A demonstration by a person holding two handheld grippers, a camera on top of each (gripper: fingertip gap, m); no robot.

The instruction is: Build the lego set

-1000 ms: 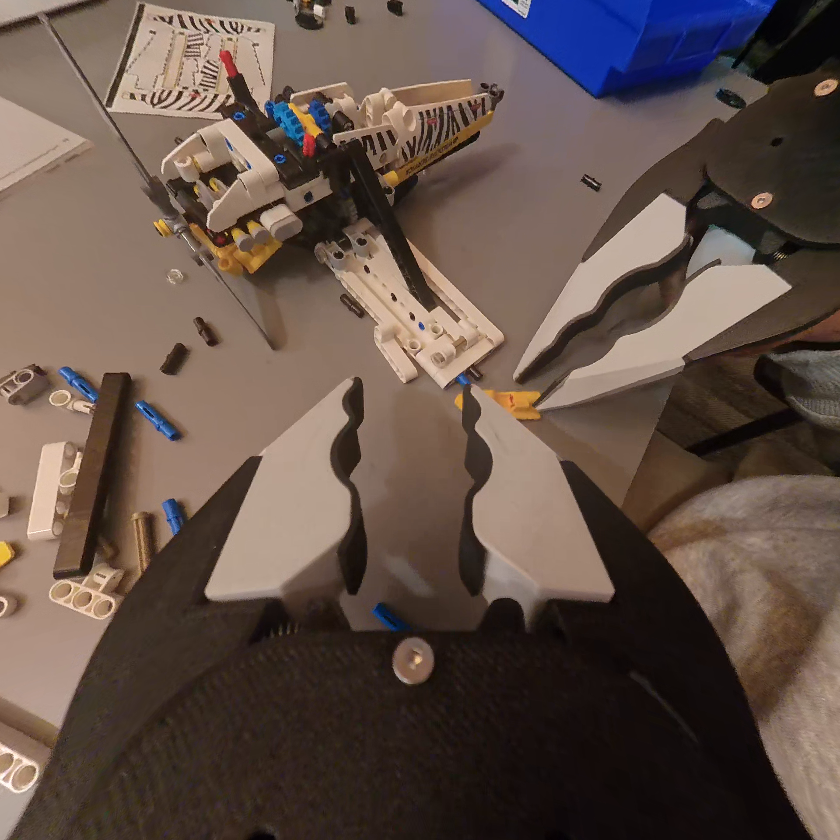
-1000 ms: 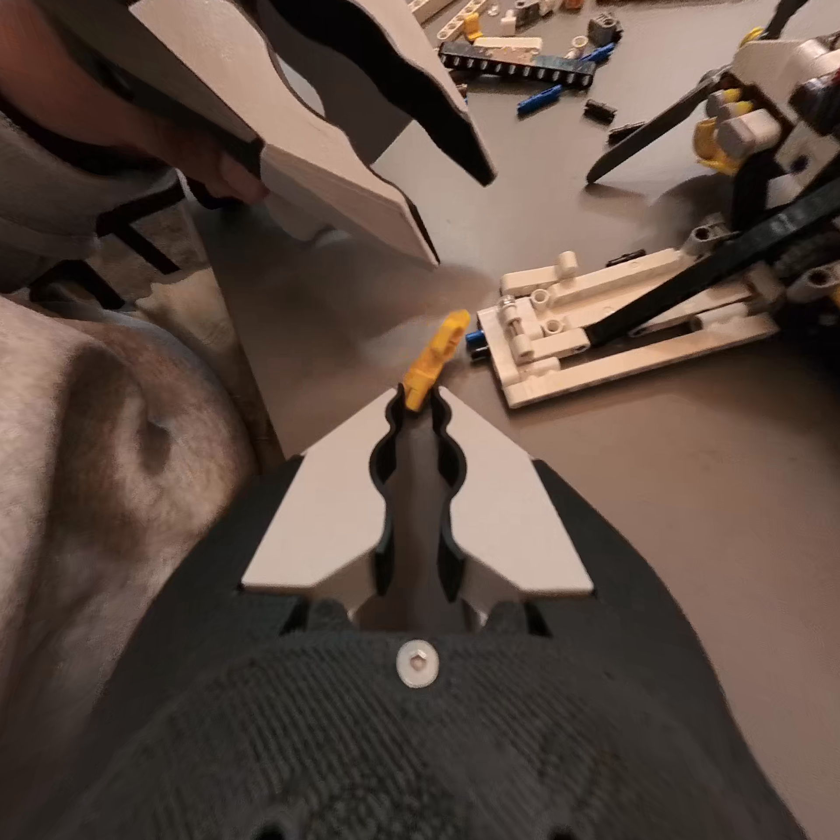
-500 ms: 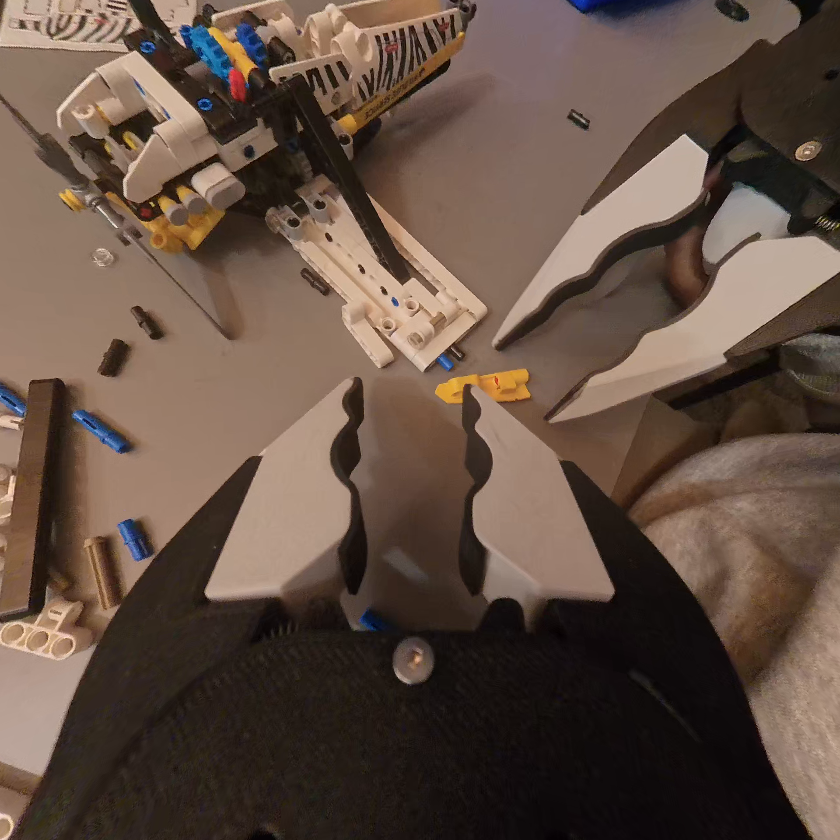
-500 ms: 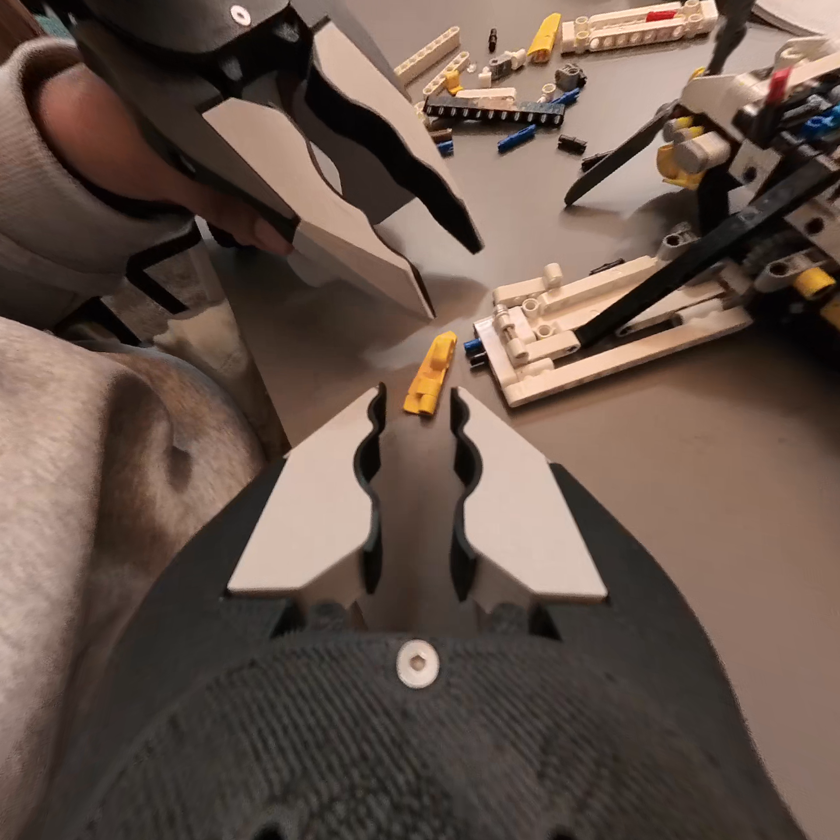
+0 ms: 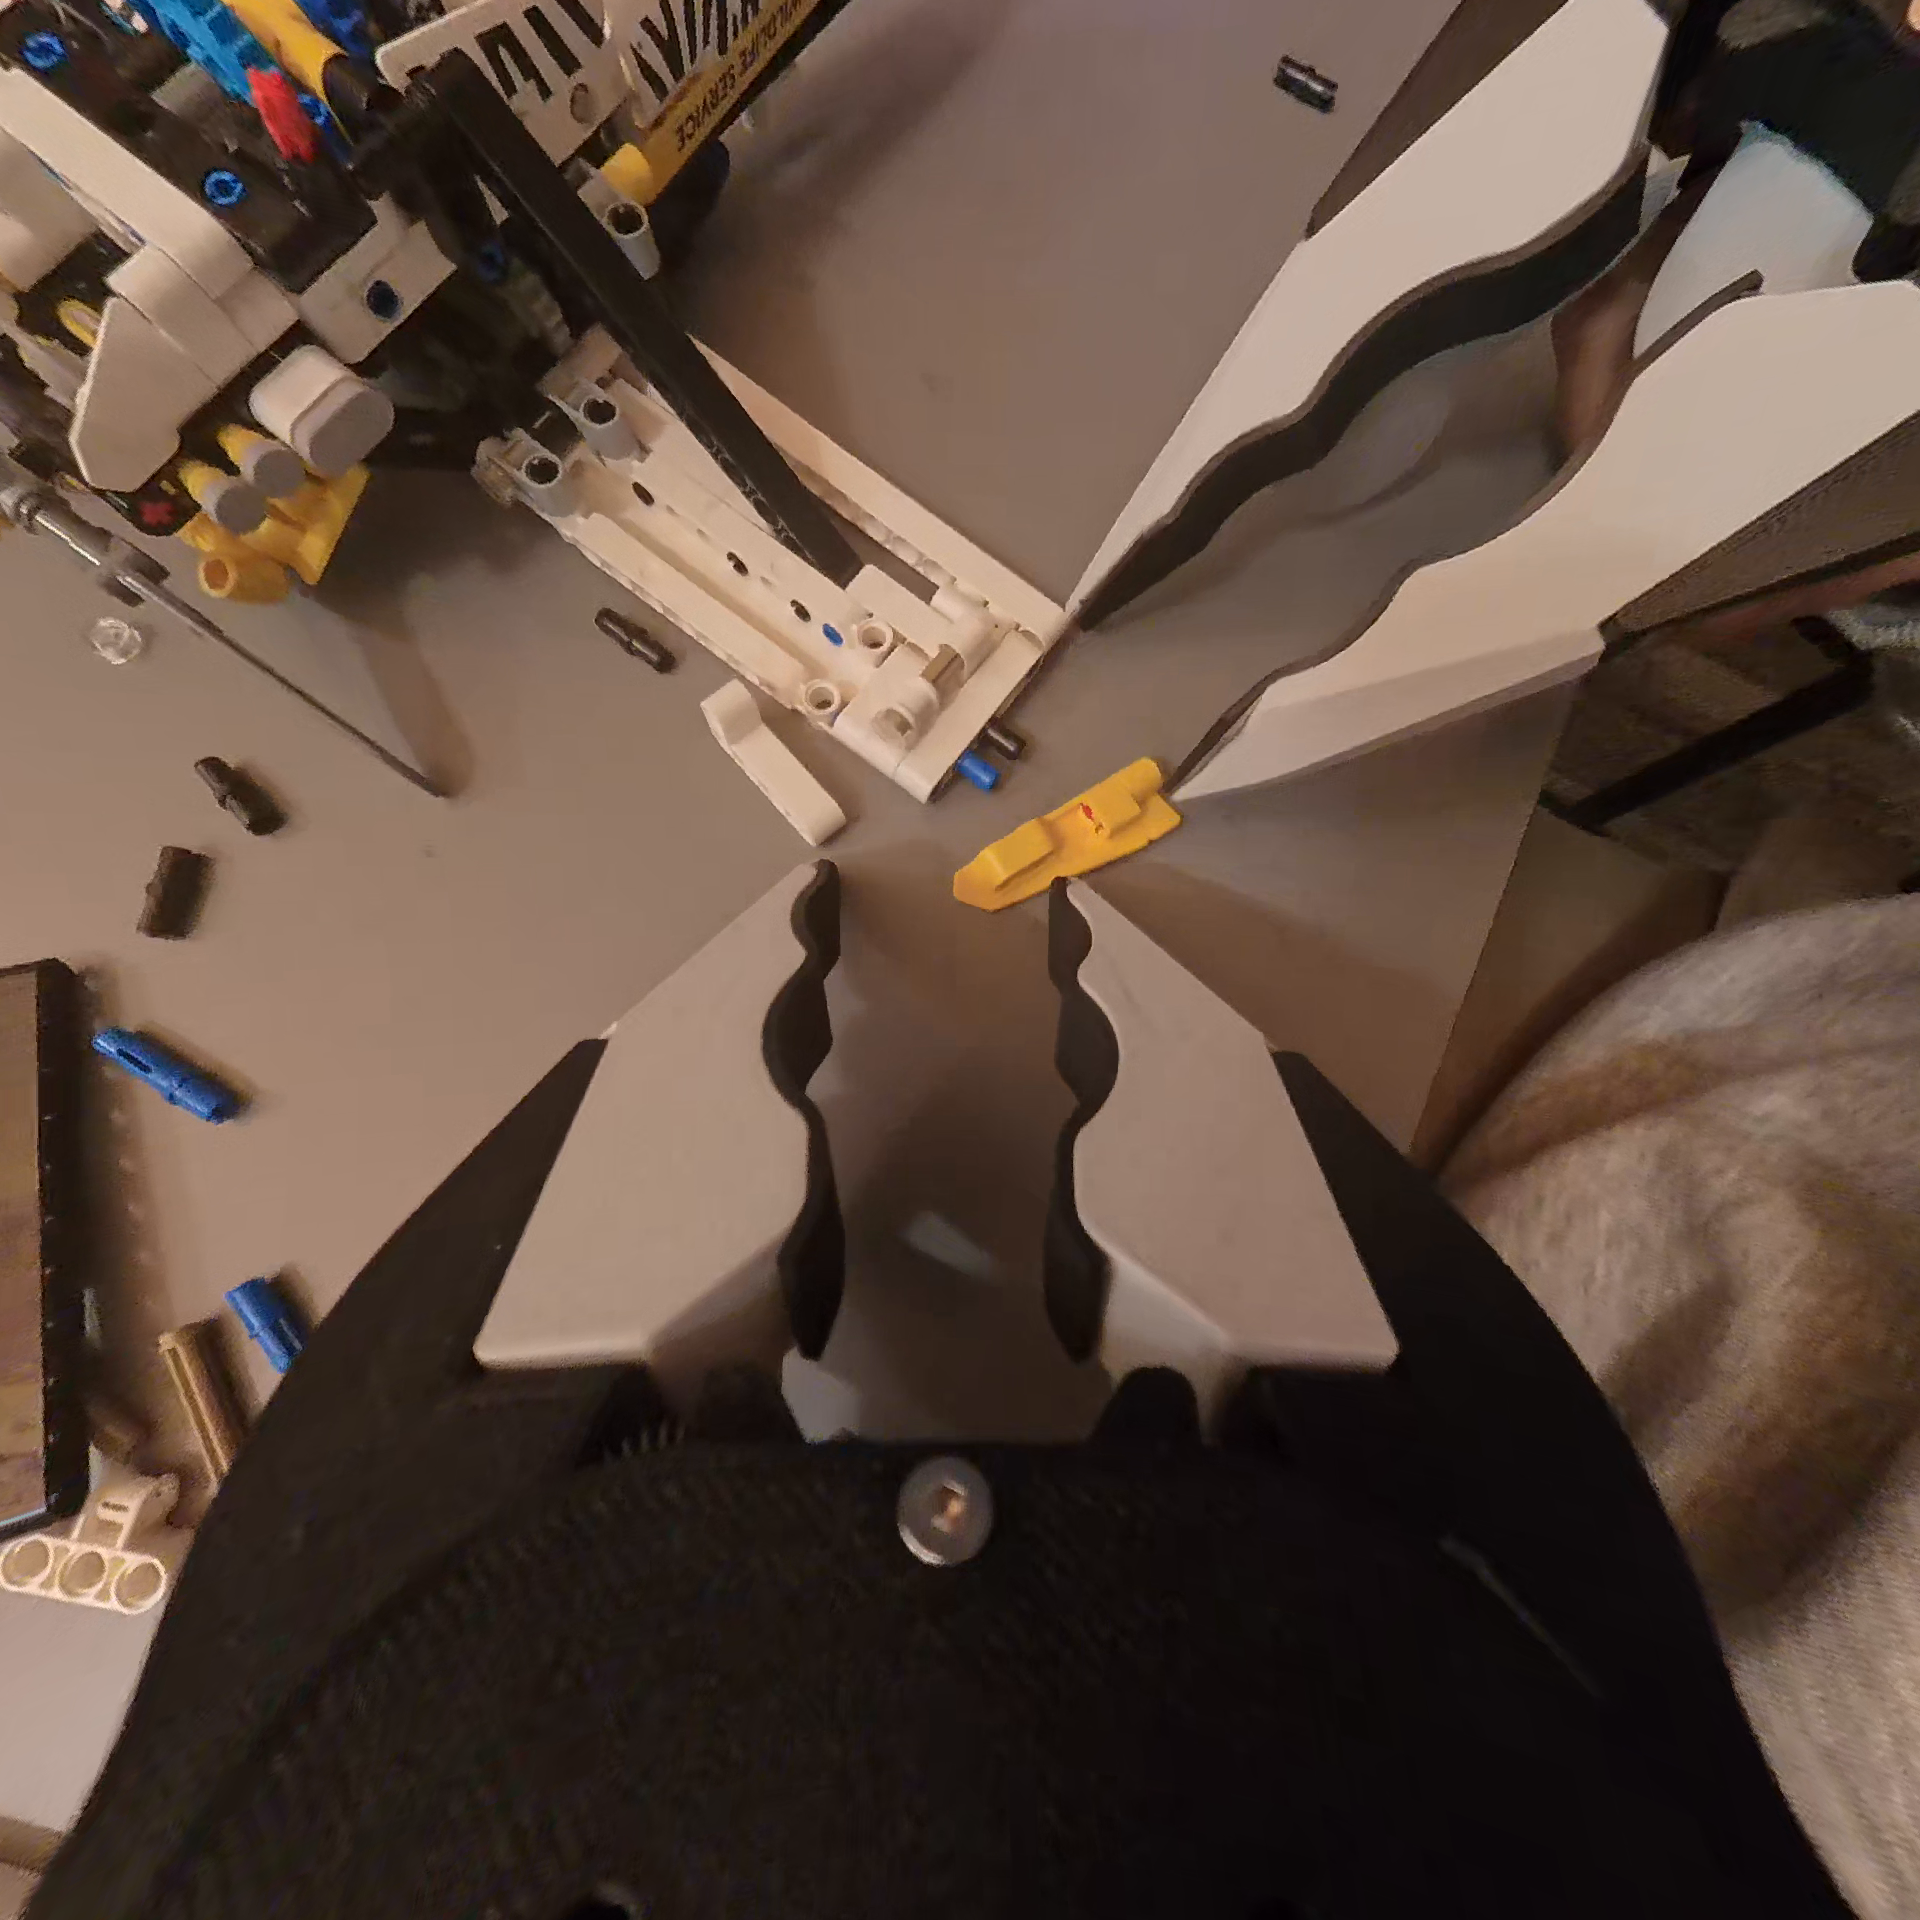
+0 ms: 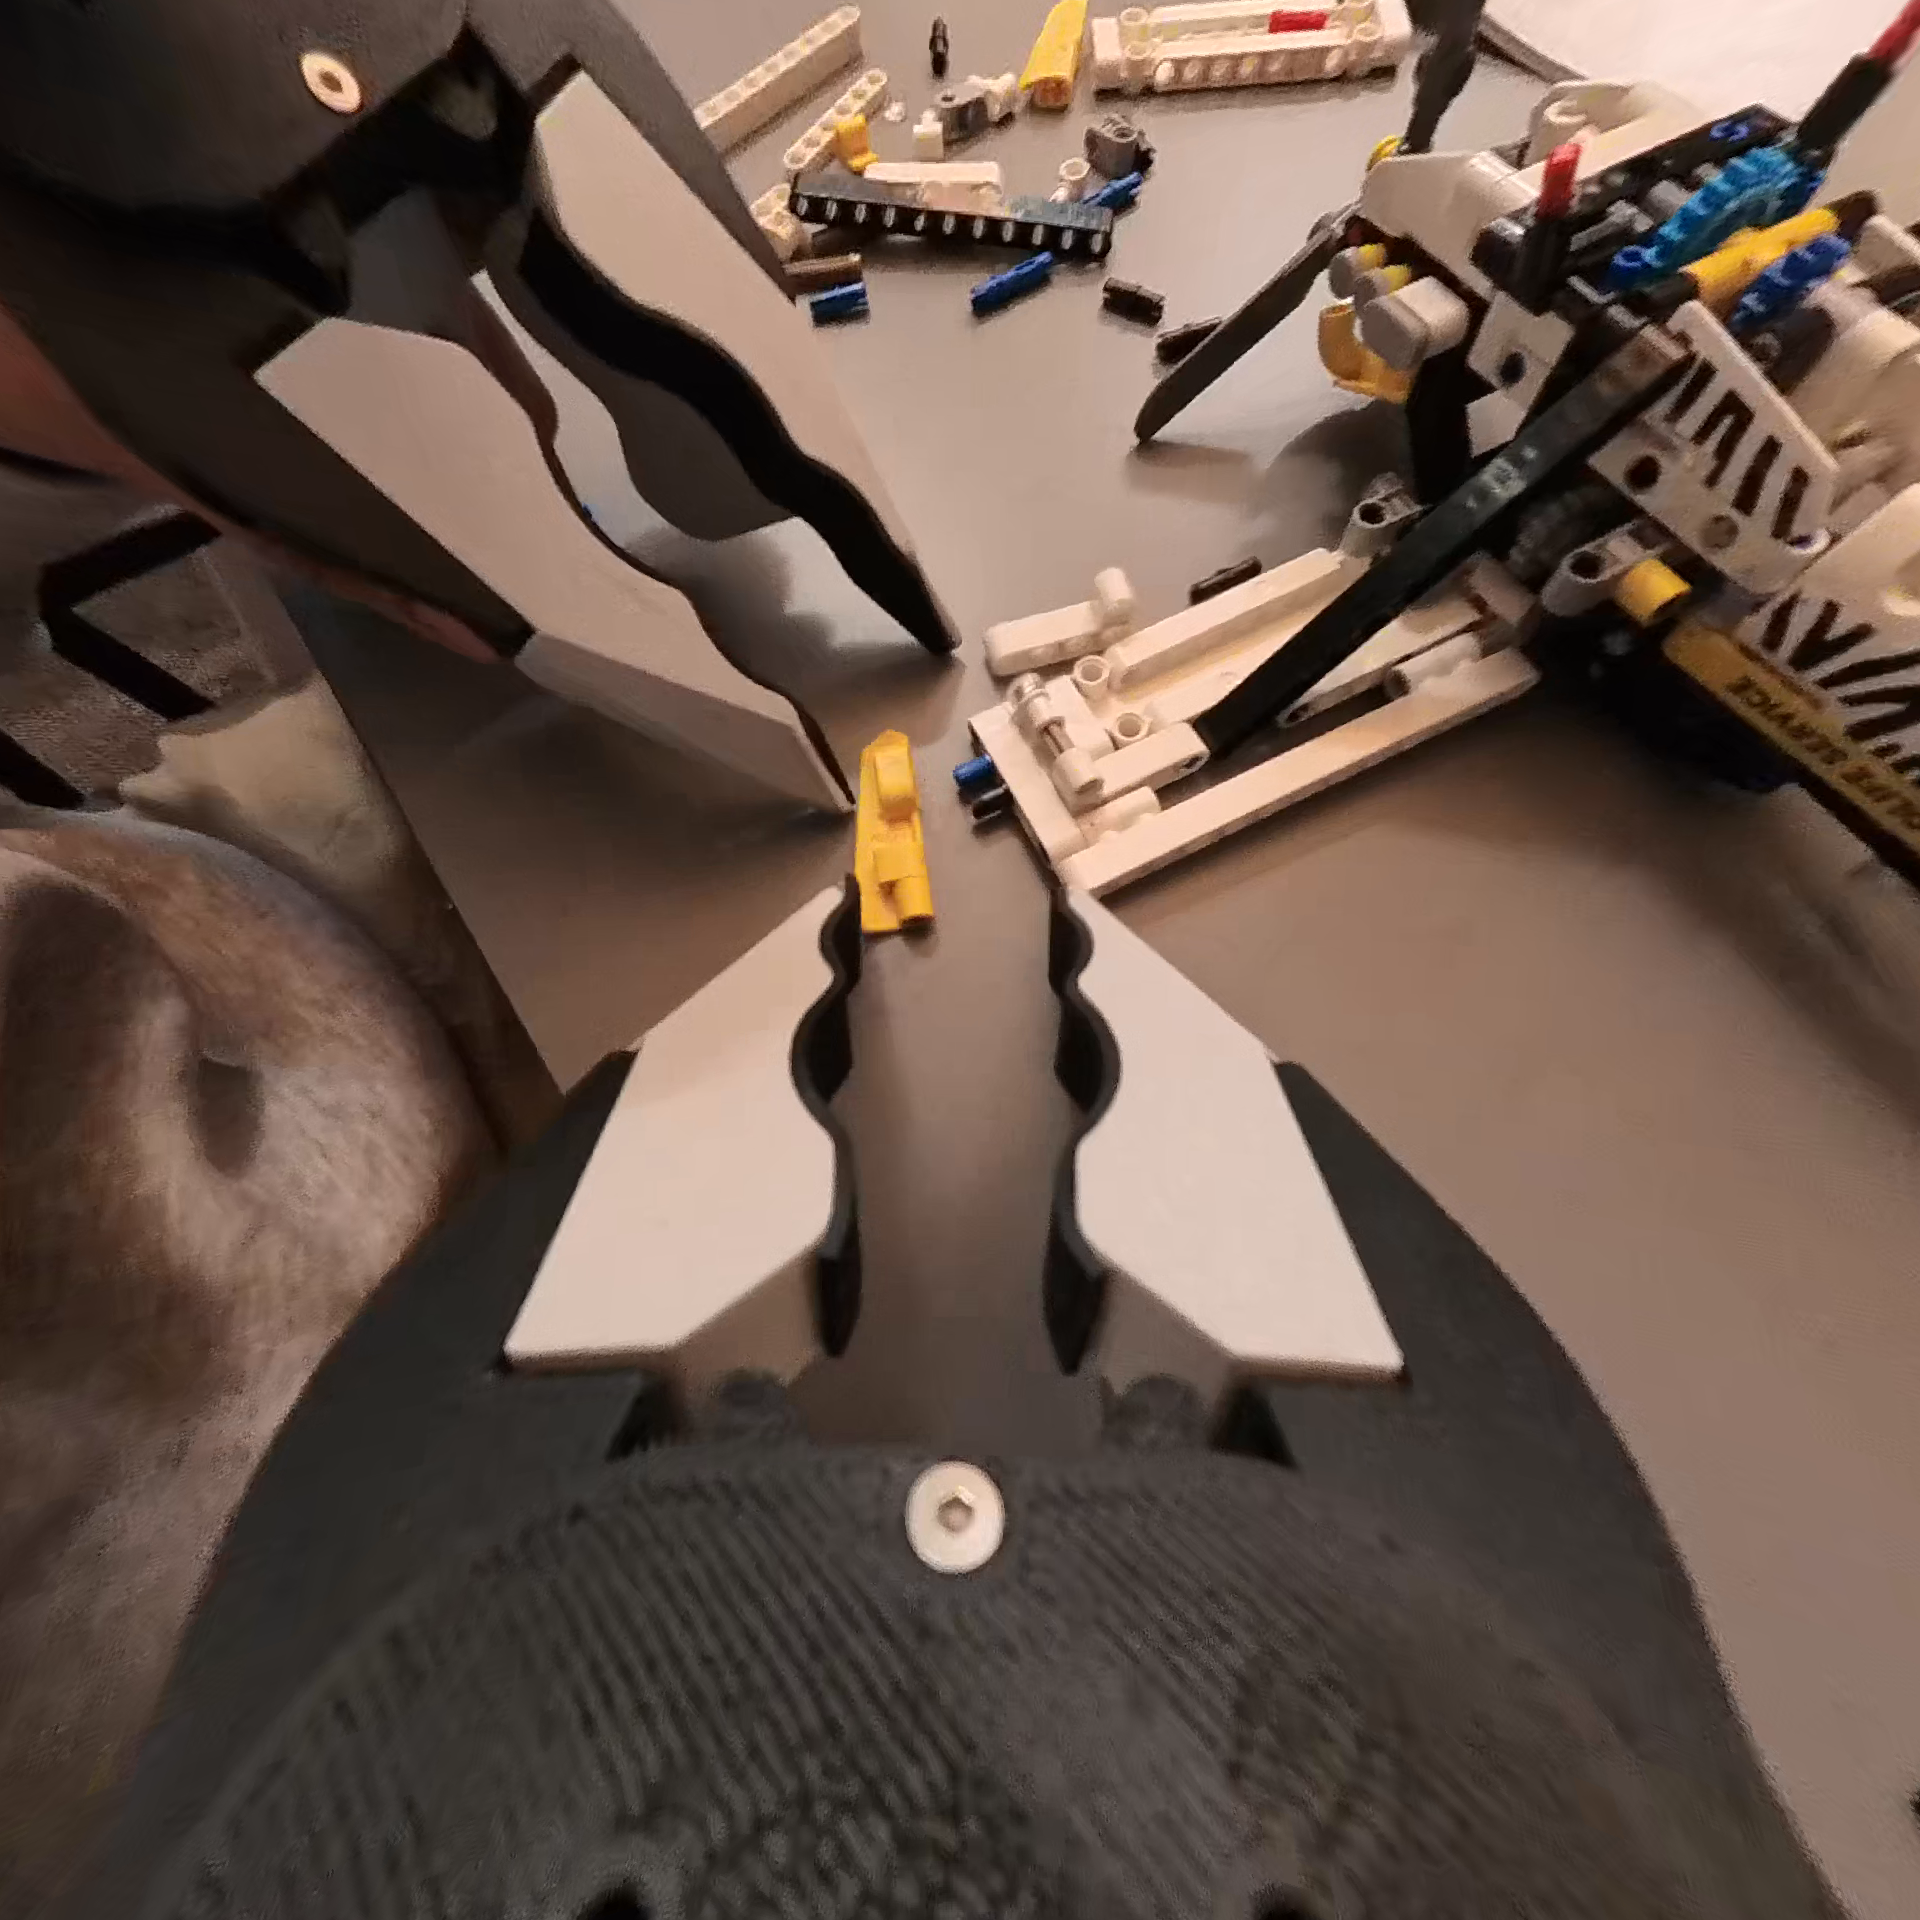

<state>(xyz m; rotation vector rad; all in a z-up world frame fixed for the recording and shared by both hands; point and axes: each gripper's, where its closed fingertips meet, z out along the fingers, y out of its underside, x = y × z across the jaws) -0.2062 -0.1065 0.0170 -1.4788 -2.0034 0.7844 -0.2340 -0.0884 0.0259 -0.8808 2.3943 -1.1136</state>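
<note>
Both the left gripper [image 5: 940,883] and right gripper [image 6: 951,899] gape empty; the yellow piece [image 5: 1070,834] lies at their fingertips, so either could knock it aside.

A: What sort of place was it?

B: Looked like a home or hobby desk, not a lab. Plain grey tabletop [image 5: 935,312] under warm indoor light.

A: Evidence?

B: Half-built toy aircraft model [image 6: 1621,343] sat at the far side, with loose bricks, blue pins [image 5: 166,1075] and a long black beam [image 6: 951,220] scattered far left. No fixtures, no tooling, no bins in view.

A: Anything else?

B: A person sat at the near edge in a soft fleece garment [image 5: 1683,1247]. Past the table's right edge there was a dark frame, maybe a chair [image 5: 1714,748], and what looked like carpet. Couldn't tell more.
</note>
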